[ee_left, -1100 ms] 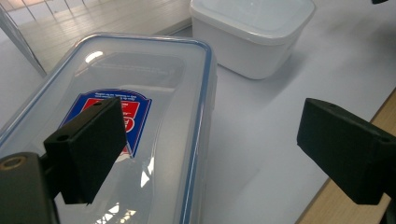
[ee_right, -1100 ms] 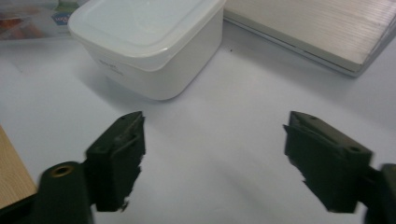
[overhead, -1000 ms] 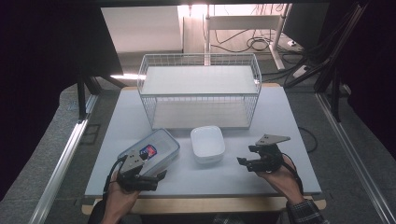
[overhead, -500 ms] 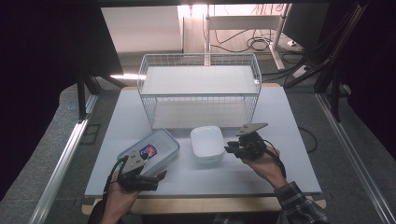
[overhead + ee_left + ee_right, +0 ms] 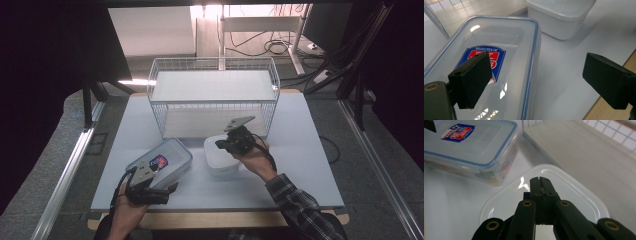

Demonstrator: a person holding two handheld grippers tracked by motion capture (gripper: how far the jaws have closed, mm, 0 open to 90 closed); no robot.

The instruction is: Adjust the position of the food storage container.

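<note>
A clear lidded box (image 5: pixel 167 157) with a blue rim and a red and blue label lies at the front left of the table. My left gripper (image 5: pixel 164 181) stands open at its near end, one jaw over the lid (image 5: pixel 506 50), the other over bare table. To the right sits a white square container (image 5: pixel 220 161) with its lid on. My right gripper (image 5: pixel 222 145) hovers just above that lid (image 5: pixel 506 202). Its jaws have just been closing and now stand shut (image 5: pixel 540 180) with nothing between them.
A white wire basket (image 5: pixel 215 100) with a pale board inside stands at the back centre, just behind the white container. The grey table top (image 5: pixel 310 165) has free room at the right. The wooden front edge (image 5: pixel 621 115) lies near my left gripper.
My right gripper has moved left from the table's right side to above the white container, and its jaws have shut. The left gripper has stayed in place.
</note>
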